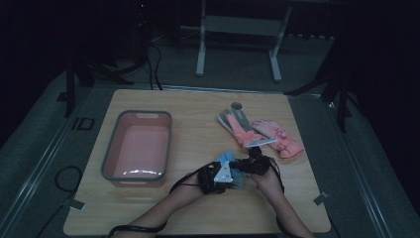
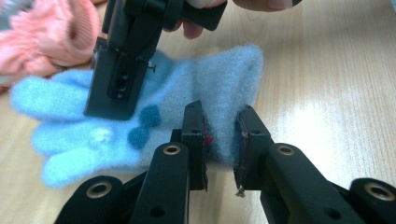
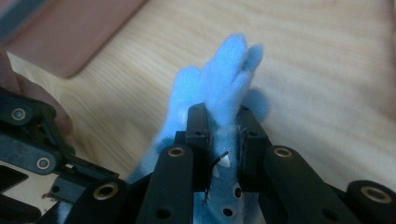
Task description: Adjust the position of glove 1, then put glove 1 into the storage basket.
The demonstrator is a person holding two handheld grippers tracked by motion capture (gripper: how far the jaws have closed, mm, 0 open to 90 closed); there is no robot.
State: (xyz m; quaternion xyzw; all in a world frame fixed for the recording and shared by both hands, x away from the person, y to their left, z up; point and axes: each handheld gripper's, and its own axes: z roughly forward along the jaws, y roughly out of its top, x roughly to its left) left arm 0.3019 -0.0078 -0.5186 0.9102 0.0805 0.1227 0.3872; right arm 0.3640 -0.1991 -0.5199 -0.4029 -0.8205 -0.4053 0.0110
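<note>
The blue fleece glove (image 2: 140, 116) is light blue and fuzzy, with stubby fingers, a small darker blue bow on its back and a white spot beside the bow. It sits near the front middle of the wooden table (image 1: 198, 99), between the two hands, part of it raised off the wood. No brand, label or writing can be read on it.

The left gripper (image 2: 223, 140) has its jaws pressed onto the glove's cuff edge, the fleece pinched between the pads. The right gripper (image 3: 223, 135) clamps the finger end of the same glove, blue fingers sticking out past its jaws; seen from the left gripper view, it comes down on the glove from above.

To the far right of the hands lie pink gloves (image 1: 277, 138) and a grey-and-pink glove (image 1: 236, 124), touching one another. A pink plastic bin (image 1: 111, 148) with a grey rim stands on the left side of the table, well apart from the blue glove.
</note>
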